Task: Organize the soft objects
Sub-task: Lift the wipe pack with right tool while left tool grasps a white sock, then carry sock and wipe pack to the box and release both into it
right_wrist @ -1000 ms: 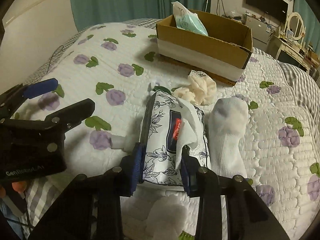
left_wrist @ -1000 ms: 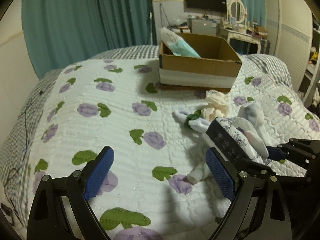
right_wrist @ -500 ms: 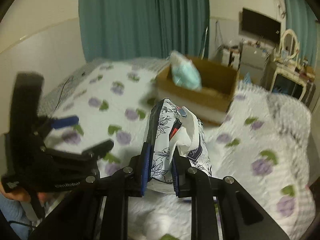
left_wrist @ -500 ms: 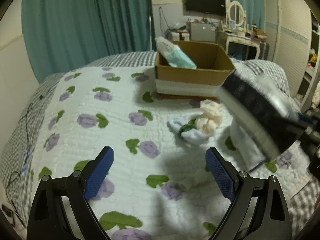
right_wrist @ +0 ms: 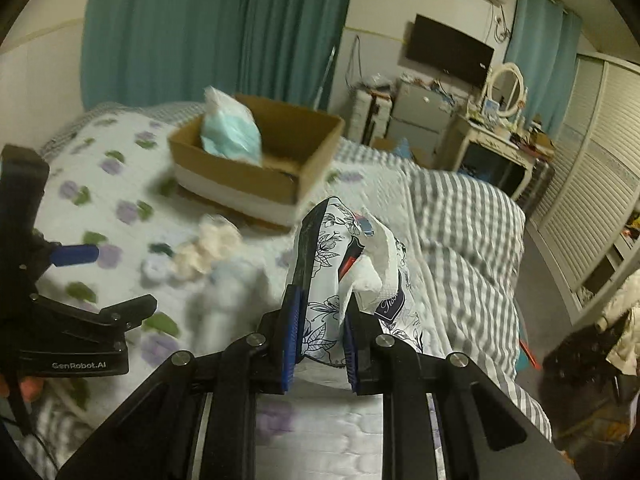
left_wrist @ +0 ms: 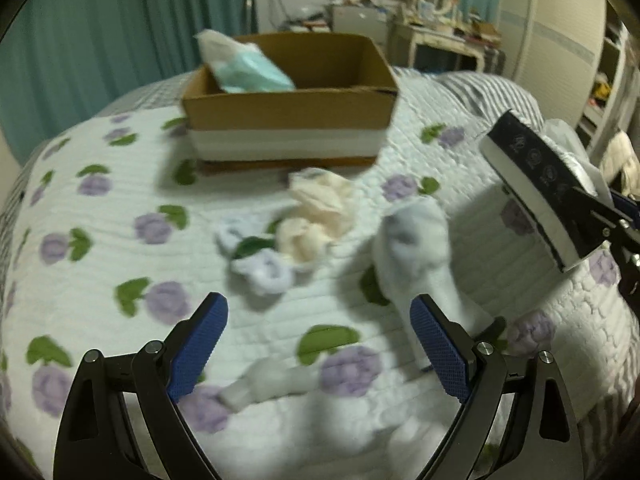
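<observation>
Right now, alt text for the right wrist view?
The right gripper is shut on a floral tissue pack, held above the bed with a white tissue sticking out. Beyond it an open cardboard box sits on the flowered quilt with a teal pack inside; the left gripper shows at left.

Teal curtains [right_wrist: 216,32] hang at 11 o'clock. A black television [right_wrist: 450,50] is on the wall at 1 o'clock, above a white dressing table [right_wrist: 494,148] with an oval mirror [right_wrist: 505,89].
</observation>
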{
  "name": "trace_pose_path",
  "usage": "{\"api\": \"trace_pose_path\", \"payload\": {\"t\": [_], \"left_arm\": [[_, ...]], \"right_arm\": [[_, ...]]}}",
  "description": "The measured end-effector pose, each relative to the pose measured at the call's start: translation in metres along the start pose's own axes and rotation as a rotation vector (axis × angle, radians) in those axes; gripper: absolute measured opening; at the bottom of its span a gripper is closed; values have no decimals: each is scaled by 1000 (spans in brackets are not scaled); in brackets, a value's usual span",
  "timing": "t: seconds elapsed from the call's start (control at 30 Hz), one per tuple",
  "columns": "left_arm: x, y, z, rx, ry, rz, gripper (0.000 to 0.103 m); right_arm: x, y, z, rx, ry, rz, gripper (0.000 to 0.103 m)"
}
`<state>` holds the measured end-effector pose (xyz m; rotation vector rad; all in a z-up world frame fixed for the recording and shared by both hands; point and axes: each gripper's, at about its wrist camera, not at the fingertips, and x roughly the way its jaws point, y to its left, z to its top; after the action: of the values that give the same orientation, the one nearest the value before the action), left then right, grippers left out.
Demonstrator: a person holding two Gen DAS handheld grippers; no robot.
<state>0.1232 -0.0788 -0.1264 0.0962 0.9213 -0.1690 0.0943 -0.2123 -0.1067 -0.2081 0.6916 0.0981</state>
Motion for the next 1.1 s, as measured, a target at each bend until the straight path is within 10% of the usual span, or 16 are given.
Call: {"api": "trace_pose_path", "payload": {"t": [0.3, 0.5, 0.63, 1.1], "left_arm": [[38, -34, 30, 22, 28, -50, 90], [62, -46, 40, 32, 59, -155, 45], [54, -55, 36, 86, 30, -147, 34], [-32, -10, 58, 41, -123, -127, 29]], "right_arm": [[31, -13, -3, -25, 27, 30, 19], [33, -19, -5, 12, 20, 61, 19], [33, -19, -4, 14, 18, 60, 19], [-19, -8, 27, 7, -80, 70, 19]]}}
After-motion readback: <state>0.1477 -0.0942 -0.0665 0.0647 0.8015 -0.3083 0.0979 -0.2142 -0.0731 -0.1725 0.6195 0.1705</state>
